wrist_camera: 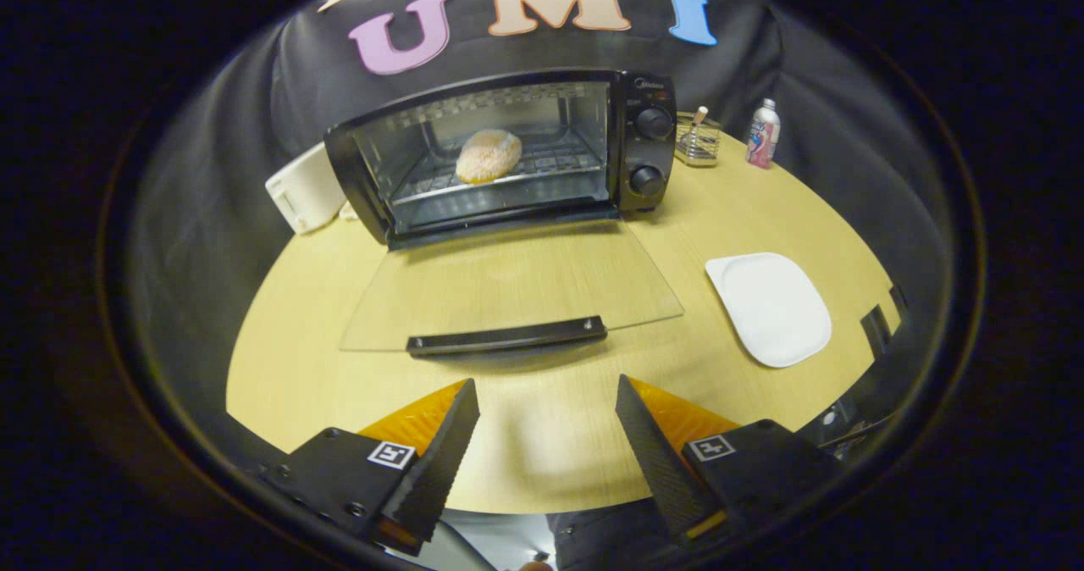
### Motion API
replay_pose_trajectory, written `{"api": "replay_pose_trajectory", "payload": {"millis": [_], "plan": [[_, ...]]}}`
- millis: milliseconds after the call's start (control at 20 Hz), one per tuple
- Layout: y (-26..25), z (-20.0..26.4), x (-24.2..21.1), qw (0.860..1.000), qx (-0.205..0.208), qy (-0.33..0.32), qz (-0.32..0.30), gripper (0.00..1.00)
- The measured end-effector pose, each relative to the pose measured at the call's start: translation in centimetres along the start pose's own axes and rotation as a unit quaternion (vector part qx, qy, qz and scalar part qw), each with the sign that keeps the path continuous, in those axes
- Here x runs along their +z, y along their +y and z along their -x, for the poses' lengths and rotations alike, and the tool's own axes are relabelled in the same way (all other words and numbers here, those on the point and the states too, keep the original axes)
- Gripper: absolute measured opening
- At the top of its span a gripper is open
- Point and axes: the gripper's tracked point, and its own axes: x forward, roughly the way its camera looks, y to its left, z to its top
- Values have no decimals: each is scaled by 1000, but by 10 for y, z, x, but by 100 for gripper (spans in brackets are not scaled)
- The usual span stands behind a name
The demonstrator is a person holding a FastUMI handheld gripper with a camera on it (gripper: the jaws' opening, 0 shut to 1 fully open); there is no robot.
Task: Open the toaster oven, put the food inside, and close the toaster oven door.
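Observation:
A black toaster oven (644, 143) stands at the far side of the round wooden table (762, 207). Its glass door (508, 287) lies folded down flat toward me, with the black handle (506, 335) along its near edge. A round, pale bun (488, 155) rests on the wire rack inside the oven. My gripper (547, 397) is open and holds nothing. Its fingers hang over the table a short way before the door handle, one to each side of it.
An empty white plate (771, 307) lies on the table right of the door. A small wire holder (697, 141) and a little bottle (762, 134) stand behind the oven's right side. A white box (303, 190) sits at the oven's left.

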Motion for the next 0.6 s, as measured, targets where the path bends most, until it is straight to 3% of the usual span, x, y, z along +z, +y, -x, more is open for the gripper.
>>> {"api": "replay_pose_trajectory", "payload": {"millis": [300,600], "plan": [[0,-22,-22,999,-12,19,44,100],[10,-37,-8,1000,-5,7,21,99]]}}
